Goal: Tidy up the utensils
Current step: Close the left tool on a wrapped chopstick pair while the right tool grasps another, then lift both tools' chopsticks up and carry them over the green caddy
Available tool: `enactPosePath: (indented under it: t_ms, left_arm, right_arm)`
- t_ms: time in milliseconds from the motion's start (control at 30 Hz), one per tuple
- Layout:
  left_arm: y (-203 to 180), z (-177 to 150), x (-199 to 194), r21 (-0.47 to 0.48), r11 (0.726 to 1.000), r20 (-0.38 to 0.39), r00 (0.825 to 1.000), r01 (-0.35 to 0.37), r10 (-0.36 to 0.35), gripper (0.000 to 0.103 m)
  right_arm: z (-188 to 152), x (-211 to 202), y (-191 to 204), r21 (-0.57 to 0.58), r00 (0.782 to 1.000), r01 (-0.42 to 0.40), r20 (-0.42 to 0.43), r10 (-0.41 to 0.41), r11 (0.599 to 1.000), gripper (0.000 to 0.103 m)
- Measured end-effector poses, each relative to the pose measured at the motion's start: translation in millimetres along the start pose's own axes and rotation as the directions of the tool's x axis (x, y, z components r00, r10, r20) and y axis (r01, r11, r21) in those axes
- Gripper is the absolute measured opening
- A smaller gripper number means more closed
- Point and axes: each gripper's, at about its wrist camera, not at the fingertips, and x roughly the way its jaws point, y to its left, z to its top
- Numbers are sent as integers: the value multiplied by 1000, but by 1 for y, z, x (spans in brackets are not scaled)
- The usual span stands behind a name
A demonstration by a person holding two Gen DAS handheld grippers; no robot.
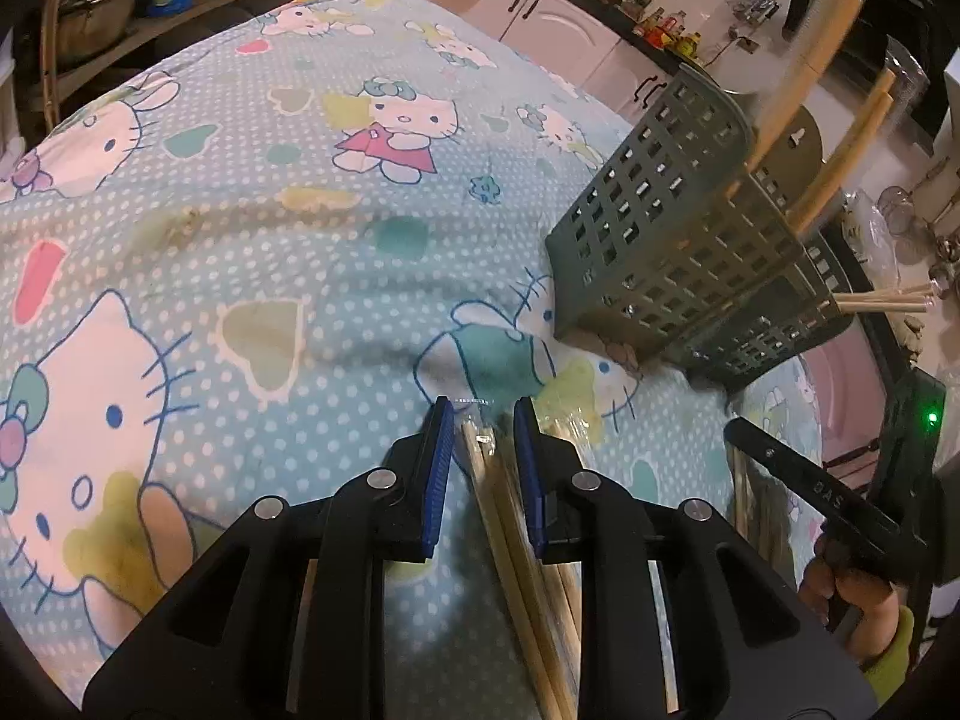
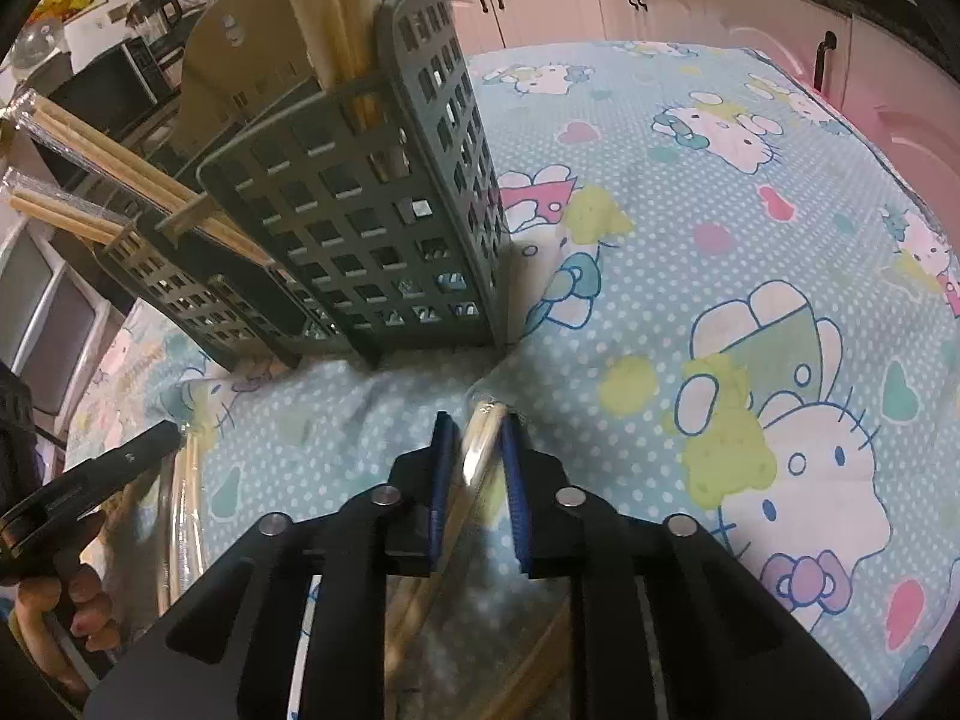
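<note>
Home kitchen: pink cabinets (image 2: 540, 0), microwave (image 2: 114, 90), spice bottles (image 1: 666, 30), cartoon-print tablecloth (image 1: 240, 210).

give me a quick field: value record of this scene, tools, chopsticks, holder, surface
surface: table with cartoon-cat print cloth
holder: grey perforated utensil holder, upright on the cloth
holder contents: wooden utensil handles in the tall section; wrapped chopstick packs leaning out of the lower sections
left tool: fingers either side of a wrapped chopstick pack; grip unclear
right tool: fingers either side of another wrapped pack; grip unclear
left to sort: both packs at the tools
</note>
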Motion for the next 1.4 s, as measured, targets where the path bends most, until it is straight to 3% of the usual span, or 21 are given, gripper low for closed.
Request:
enactPosePath:
  t_ms: [233,633,967,1400]
  left_arm:
    - [-4,2,1,24,999,8,999,-33,33,7]
    - [-22,-2,-58,40,997,129,989,69,-74,5]
    - [-55,0,-110,115,983,225,960,143,-166,5]
    - [-92,13,-147,210,956,281,924,204,-259,5]
  right_arm:
    - [-1,-14,3,1,995,-91,34,91,996,9]
    - [-5,-71,17,-36,961,-227,155,229,973,7]
    - [-9,-122,34,-115,923,-257,263,279,959,6]
    - [-3,-168,48,-198,877,-248,371,307,948,6]
